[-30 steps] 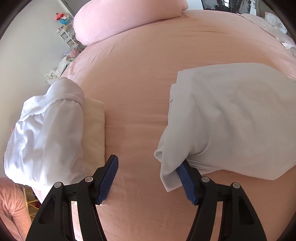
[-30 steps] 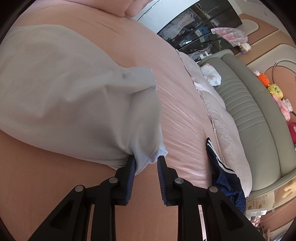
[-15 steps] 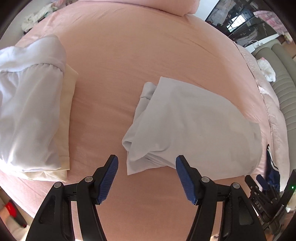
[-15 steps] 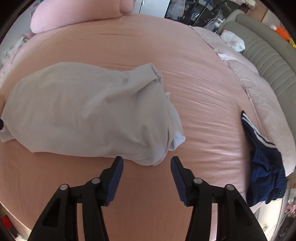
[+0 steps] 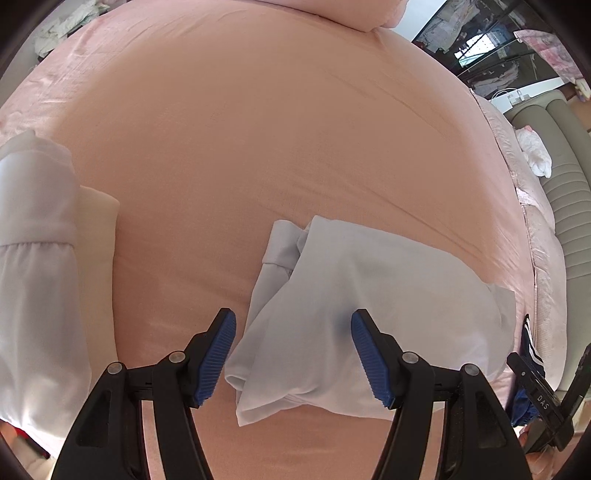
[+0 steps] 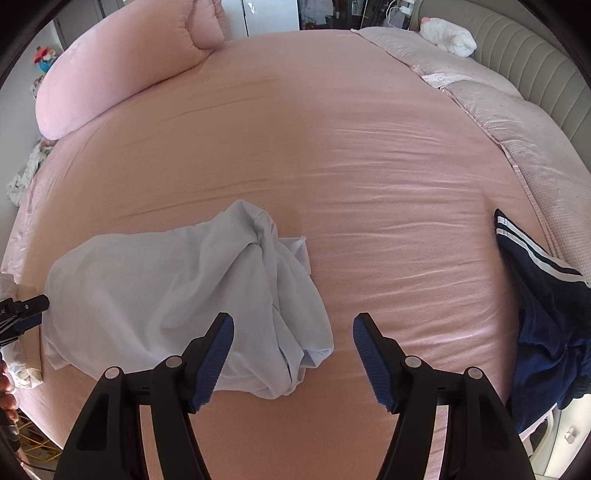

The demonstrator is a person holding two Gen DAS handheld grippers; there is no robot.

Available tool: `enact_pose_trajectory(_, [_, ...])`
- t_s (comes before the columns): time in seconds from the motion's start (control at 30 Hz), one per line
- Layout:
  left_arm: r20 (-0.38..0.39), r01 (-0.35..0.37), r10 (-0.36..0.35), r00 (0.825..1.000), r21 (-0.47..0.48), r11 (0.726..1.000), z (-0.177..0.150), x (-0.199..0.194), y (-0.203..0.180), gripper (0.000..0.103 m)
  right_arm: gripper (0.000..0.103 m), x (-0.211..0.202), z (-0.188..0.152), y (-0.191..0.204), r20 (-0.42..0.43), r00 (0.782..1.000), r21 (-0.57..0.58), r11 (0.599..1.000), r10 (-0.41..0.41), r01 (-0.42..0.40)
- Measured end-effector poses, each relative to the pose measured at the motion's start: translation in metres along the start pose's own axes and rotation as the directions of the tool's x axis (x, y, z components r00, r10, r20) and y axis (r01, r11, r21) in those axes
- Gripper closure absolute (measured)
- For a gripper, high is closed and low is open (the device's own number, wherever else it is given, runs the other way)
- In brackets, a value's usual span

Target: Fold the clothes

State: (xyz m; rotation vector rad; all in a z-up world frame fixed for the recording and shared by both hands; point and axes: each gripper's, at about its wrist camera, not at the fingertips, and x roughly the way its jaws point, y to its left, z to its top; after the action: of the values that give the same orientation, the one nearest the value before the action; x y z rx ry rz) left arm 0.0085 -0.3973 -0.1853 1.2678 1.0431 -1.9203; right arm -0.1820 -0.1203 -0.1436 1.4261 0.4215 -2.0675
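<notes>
Across both views, largest to smallest:

Bed [image 6: 332, 129]: pink sheet covers nearly the whole field, lightly creased toward the right.

Quilt [image 6: 517, 110]: pale pink, dotted, runs along the far right edge of the bed, against a ribbed grey headboard [image 6: 535, 48].

Pillow [image 6: 110, 74]: long, pink, at the far left corner.

Shirt [image 6: 155, 295]: pale blue, roughly folded into a flat bundle, lies near centre-left on the sheet; its right end is bunched, with a collar or cuff edge sticking out. In the left view the same shirt [image 5: 388, 295] lies flat between and beyond the fingers, touched by neither pad.

Folded pile [image 5: 33, 277]: white garment on top of a cream one, at the left edge of the bed, well apart from the shirt.

Shorts [image 6: 546, 317]: navy with white stripes, crumpled at the near right edge of the bed, well apart from the shirt.

Left gripper [image 5: 291, 358]: released, blue pads spread wide, nothing clamped; hangs above the shirt's left end. Its tip also shows at the left edge of the right view.

Right gripper [image 6: 293, 358]: released, pads wide apart, nothing between them; hangs above the shirt's bunched right end.

Soft toy [image 6: 447, 35]: white, on the far quilt by the headboard.

Loose cloth [image 6: 26, 173]: pale, crumpled, off the bed's far left side.
</notes>
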Motion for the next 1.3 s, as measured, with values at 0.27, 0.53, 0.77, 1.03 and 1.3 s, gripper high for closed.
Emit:
enact_pose_trajectory(0.27, [-0.031, -0.008, 0.011, 0.999, 0.09, 0.996, 0.019, 0.019, -0.011, 0.04, 0.036, 0.025, 0.012, 0.011, -0.063, 0.997, -0.06, 0.997, 0.041, -0.045])
enact_pose_trajectory(0.53, [-0.021, 0.038, -0.036, 0.999, 0.099, 0.994, 0.035, 0.038, -0.01, 0.04, 0.048, 0.046, 0.03, 0.028, -0.099, 0.994, -0.109, 0.993, 0.04, -0.051])
enact_pose_trajectory(0.77, [0.016, 0.079, -0.079, 0.997, 0.013, 0.997, -0.034, 0.029, -0.04, 0.067, 0.077, 0.045, 0.023, 0.033, -0.054, 0.998, -0.074, 0.997, -0.013, 0.009])
enact_pose_trajectory(1.03, [0.014, 0.03, -0.03, 0.999, 0.014, 0.999, -0.039, 0.017, -0.031, 0.074, 0.078, 0.039, 0.026, -0.005, -0.052, 0.996, 0.113, 0.992, 0.069, -0.063])
enact_pose_trajectory(1.3, [0.008, 0.066, -0.066, 0.998, -0.002, 0.998, -0.051, 0.004, -0.038, 0.073, 0.069, 0.041, 0.026, -0.01, -0.077, 0.994, 0.156, 0.985, 0.082, -0.069])
